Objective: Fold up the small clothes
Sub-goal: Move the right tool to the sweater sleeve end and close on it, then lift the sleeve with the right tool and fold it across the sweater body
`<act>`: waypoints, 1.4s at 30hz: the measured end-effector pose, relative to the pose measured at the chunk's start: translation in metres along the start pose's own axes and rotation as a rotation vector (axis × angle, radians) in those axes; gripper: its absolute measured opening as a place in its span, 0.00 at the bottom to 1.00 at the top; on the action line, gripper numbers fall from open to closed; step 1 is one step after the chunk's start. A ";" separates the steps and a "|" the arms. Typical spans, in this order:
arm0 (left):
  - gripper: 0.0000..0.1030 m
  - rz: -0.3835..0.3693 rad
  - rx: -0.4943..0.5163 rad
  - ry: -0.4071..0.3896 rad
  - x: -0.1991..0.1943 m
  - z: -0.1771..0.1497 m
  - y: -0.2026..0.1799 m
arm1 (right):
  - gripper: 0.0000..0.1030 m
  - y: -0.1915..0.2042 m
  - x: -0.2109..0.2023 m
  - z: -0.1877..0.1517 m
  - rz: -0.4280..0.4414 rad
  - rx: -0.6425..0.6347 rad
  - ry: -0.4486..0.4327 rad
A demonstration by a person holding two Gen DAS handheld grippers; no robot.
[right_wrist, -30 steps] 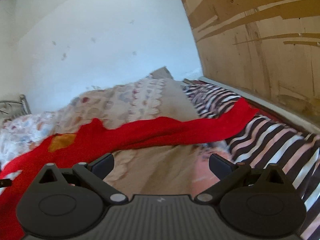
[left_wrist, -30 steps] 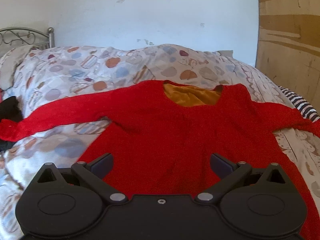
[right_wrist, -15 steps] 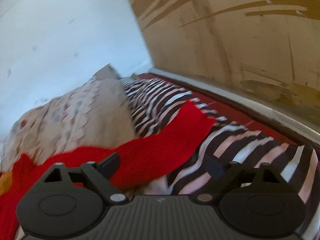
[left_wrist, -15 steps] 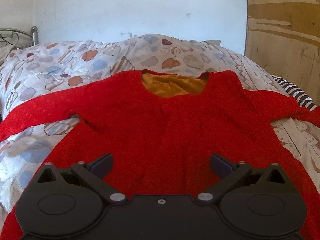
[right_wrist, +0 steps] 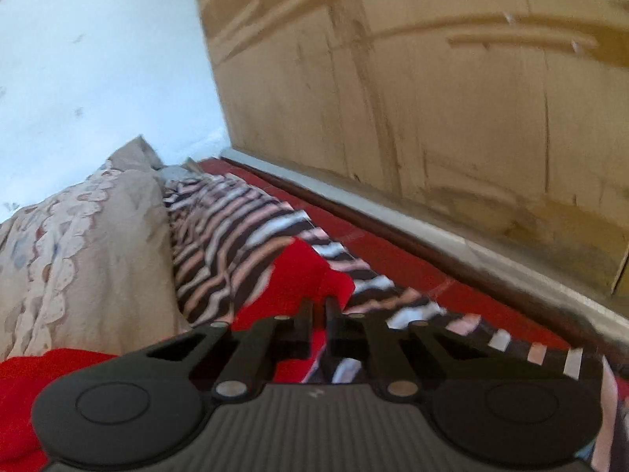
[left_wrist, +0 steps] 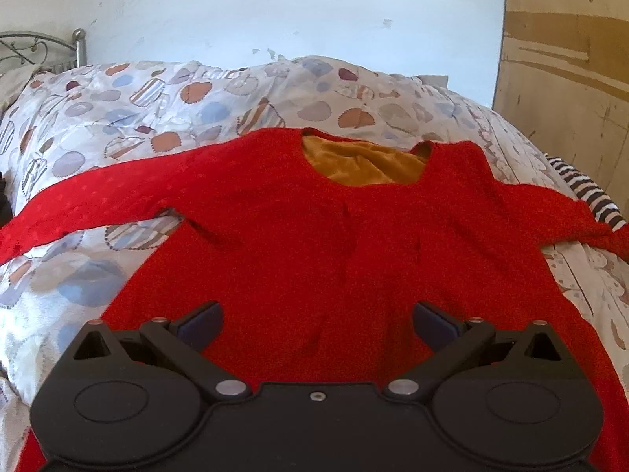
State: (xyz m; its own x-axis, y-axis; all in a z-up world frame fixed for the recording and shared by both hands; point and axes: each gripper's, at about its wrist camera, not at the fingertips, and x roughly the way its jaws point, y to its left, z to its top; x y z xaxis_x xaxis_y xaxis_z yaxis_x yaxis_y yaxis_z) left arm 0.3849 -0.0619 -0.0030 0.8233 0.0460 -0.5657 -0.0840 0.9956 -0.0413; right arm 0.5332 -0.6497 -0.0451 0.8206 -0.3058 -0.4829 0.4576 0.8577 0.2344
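Observation:
A red long-sleeved garment [left_wrist: 314, 228] with an orange lining at the neck lies spread flat on the bed, both sleeves stretched out sideways. My left gripper [left_wrist: 316, 320] hovers open over its lower body, nothing between the fingers. In the right wrist view the end of the right sleeve [right_wrist: 302, 271] lies on striped fabric by the wall. My right gripper [right_wrist: 319, 306] is shut on that red sleeve end, with red cloth pinched between the narrow fingers.
A patterned duvet [left_wrist: 177, 106] covers the bed. A black, white and pink striped cloth [right_wrist: 236, 232] lies along the right side next to a wooden panel wall [right_wrist: 452, 118]. A metal headboard [left_wrist: 43, 47] stands at the far left.
The right gripper swung right along the sleeve to its end and went from wide open to shut on it. The left gripper shifted slightly over the garment's body and stayed open.

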 end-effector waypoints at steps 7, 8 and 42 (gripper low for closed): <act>0.99 0.003 -0.047 -0.021 -0.012 0.005 0.012 | 0.06 0.040 -0.059 0.023 0.106 -0.146 -0.143; 0.99 0.001 -0.056 -0.024 -0.014 0.005 0.014 | 0.06 0.051 -0.071 0.029 0.138 -0.172 -0.170; 0.99 0.157 -0.324 -0.121 -0.107 -0.022 0.154 | 0.07 0.377 -0.309 -0.222 0.948 -0.929 -0.025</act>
State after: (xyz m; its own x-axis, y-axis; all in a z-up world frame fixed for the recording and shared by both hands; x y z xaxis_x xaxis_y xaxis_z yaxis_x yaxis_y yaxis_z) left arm 0.2716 0.0851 0.0328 0.8452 0.2242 -0.4851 -0.3711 0.8994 -0.2310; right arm 0.3759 -0.1406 0.0055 0.7008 0.5648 -0.4358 -0.6861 0.7008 -0.1951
